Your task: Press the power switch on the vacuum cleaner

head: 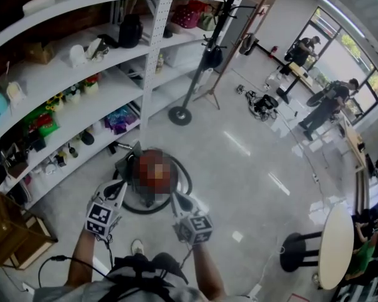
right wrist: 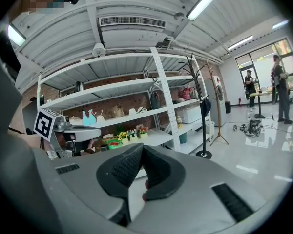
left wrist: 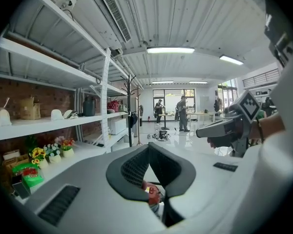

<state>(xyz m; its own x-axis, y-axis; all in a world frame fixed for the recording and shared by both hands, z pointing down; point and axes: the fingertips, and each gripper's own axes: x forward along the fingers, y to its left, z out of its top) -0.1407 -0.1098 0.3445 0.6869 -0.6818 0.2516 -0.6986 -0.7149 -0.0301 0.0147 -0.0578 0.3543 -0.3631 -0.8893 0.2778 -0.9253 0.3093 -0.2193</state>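
Note:
The vacuum cleaner [head: 128,167] stands on the floor in front of my feet; a mosaic patch covers most of its body, and its black hose [head: 188,182] loops around it. Both grippers hover just above it. My left gripper [head: 120,187] is over its left side and my right gripper [head: 177,198] over its right. In the left gripper view the pads [left wrist: 132,172] meet at their tips, and a red part of the vacuum [left wrist: 152,194] shows through the gap below. The right gripper [right wrist: 142,151] is likewise shut and holds nothing. No power switch shows in any view.
White shelving [head: 82,99] with flower pots, bags and boxes runs along the left. A coat stand with a round base [head: 179,115] rises beyond the vacuum. A wooden crate [head: 12,231] sits at near left, a round table [head: 337,247] and stool [head: 296,247] at right. People stand far off.

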